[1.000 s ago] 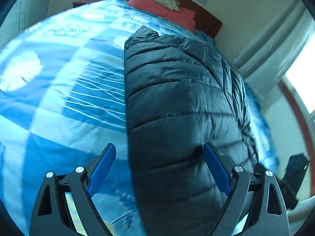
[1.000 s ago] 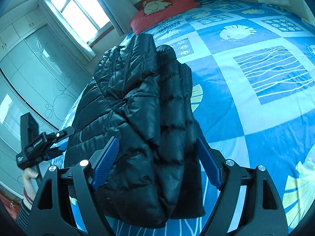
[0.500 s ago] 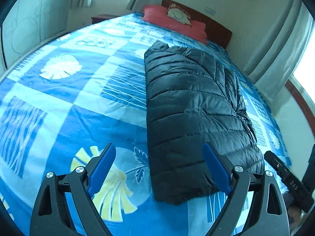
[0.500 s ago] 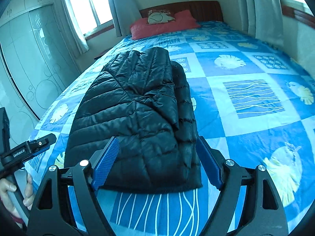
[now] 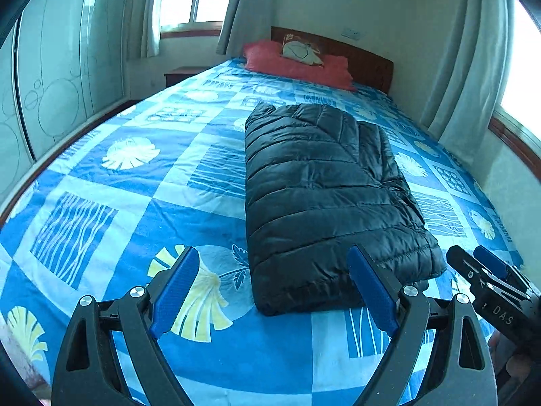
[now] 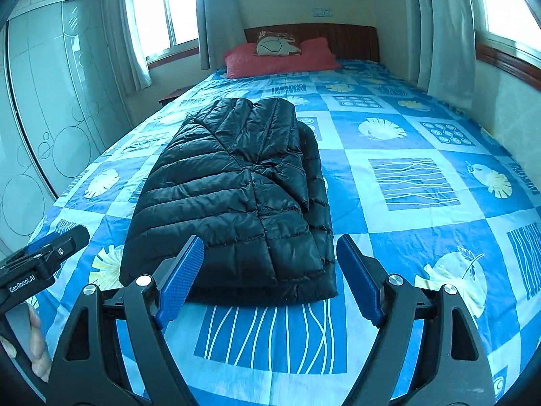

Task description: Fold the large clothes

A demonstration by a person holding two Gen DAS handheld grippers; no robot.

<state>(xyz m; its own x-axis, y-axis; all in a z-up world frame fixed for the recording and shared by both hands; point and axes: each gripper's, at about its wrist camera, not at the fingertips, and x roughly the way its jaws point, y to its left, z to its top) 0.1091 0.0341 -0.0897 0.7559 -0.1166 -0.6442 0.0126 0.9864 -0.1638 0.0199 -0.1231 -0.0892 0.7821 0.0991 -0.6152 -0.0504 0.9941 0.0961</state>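
Note:
A black quilted puffer jacket (image 5: 321, 196) (image 6: 236, 196) lies folded lengthwise in a long bundle on the blue patterned bedspread (image 5: 142, 176) (image 6: 422, 142). My left gripper (image 5: 270, 267) hangs open above the bed, short of the jacket's near end, with nothing between its blue pads. My right gripper (image 6: 270, 253) is open too, held back from the jacket's near hem and empty. Each gripper shows at the edge of the other's view: the right gripper (image 5: 490, 280) at the right, the left gripper (image 6: 44, 257) at the left with a hand (image 6: 33, 348) on it.
Red pillows (image 6: 280, 57) and a cream cushion (image 6: 277, 45) lie at the wooden headboard (image 6: 338, 39). A glass-fronted wardrobe (image 6: 50, 108) runs along the left side. Curtains (image 6: 446, 34) and windows line the right and far walls.
Both grippers have pulled back and risen away from the jacket, which filled the views a second ago. The whole bed and room now show. The jacket lies unmoved.

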